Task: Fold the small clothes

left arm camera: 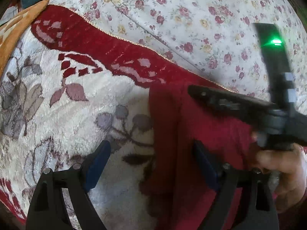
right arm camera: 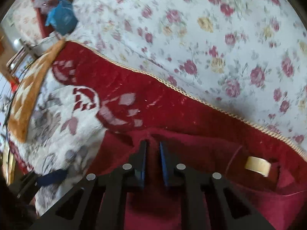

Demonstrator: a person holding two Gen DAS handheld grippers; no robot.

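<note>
On the plush blanket [left arm camera: 80, 103], just below its red border band, we list one small red garment [left arm camera: 191, 134], the piece being folded. It lies partly on the blanket's white floral field and partly against the red band.

Left gripper [left arm camera: 151, 164]: jaws spread wide, holding nothing. One blue pad sits over the blanket's white pile, the other over the garment, so the garment's left edge falls between them.

Right gripper [right arm camera: 153, 159]: jaws drawn nearly together over a raised ridge of the garment [right arm camera: 172, 201]. A narrow gap shows between the pads, and we cannot tell whether cloth is actually pinched there. In the left view its body crosses above the garment with a green light lit, and the hand [left arm camera: 282, 164] carrying it sits at the garment's right side.

Handling note, as our judgement: the fold is under way, not finished. We would:
- confirm a firm pinch on the ridge before lifting;
- close the left jaws on the near edge, taking one layer only and none of the blanket pile;
- carry both holds level so the fold line runs straight;
- lay the cloth down and smooth it before releasing.

Labels: a pale tag [right arm camera: 258, 165] lies at the garment's opening, towards the blanket's corded hem. No writing is legible on it. We find no brand or lettering anywhere else.

Beyond the blanket's hem: a floral sheet [left arm camera: 191, 19].
</note>
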